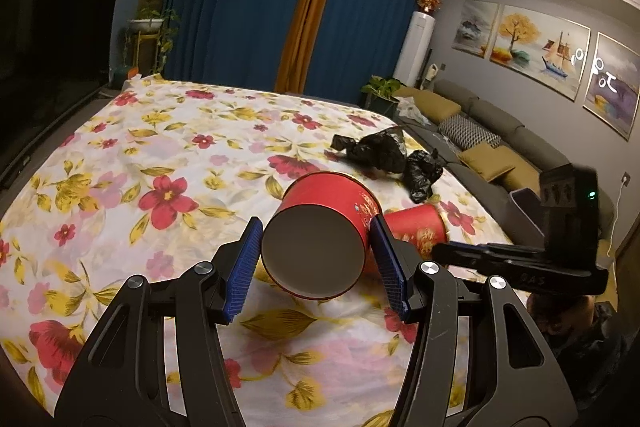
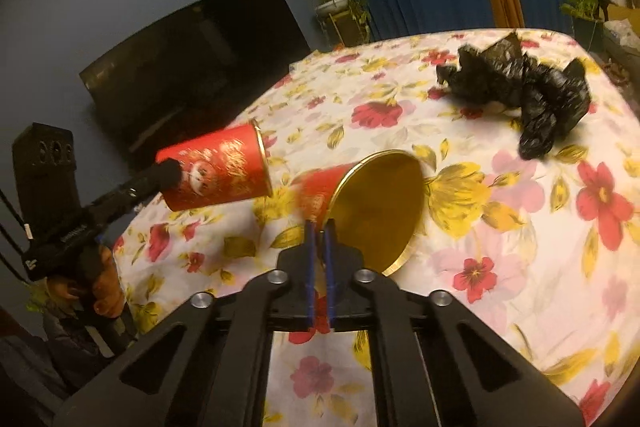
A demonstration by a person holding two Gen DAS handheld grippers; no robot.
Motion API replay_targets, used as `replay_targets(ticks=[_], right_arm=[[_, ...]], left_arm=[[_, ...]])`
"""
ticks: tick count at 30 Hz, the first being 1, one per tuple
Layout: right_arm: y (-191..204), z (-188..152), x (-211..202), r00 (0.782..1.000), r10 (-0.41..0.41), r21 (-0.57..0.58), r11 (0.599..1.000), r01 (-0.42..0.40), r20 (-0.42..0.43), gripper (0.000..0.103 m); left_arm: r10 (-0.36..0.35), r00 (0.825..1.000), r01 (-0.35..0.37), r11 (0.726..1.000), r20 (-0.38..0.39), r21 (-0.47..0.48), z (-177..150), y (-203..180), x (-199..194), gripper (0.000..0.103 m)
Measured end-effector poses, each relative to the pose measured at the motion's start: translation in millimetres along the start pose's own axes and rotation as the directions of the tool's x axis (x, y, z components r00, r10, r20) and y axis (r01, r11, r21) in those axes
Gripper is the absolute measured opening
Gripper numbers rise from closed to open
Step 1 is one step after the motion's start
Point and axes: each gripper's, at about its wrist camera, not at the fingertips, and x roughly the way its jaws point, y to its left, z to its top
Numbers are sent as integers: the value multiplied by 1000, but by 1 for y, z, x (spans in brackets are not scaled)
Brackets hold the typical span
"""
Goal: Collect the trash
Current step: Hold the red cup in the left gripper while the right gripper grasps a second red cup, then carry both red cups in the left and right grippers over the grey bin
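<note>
I count two red tubs [image 1: 320, 239] [image 1: 418, 229], one crumpled black bag [image 1: 390, 155], three paintings [image 1: 536, 45] on the wall, and three potted plants [image 1: 154, 23] in the room.

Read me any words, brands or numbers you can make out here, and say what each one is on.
"GAS", faint and uncertain: embossed on the right hand-held gripper body, left wrist view.
White lettering on the left hand-held gripper body: too blurred to read.
Gold print on the held red can and the red can with the gold lid: not legible.
</note>
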Motion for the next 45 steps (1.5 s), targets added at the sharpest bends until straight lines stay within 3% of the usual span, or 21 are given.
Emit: replay_targets(ticks=[8,15,22,33,42,45], right_arm=[[-6,-1,-52,991,-81,-1,997,82,109,4],[-22,-10,-110,963,-182,26,983,180,199,4],[-48,-20,-168,914,-300,84,954,288,272,4],[-100,-39,-243,811,-482,204,876,437,333,4],[-135,-57,-278,743,-579,286,814,506,334,4],[-145,-64,-285,720,-610,316,790,525,330,4]], left_arm=[[4,1000,-4,999,16,45,8,-36,2,54],[-16,1000,13,995,21,99,17,-90,13,54],[-82,997,80,981,4,176,19,-153,34,54],[-196,980,201,942,-45,270,16,-248,70,54],[-282,956,292,904,-79,311,12,-309,95,54],[-326,941,338,886,-94,316,10,-331,103,54]])
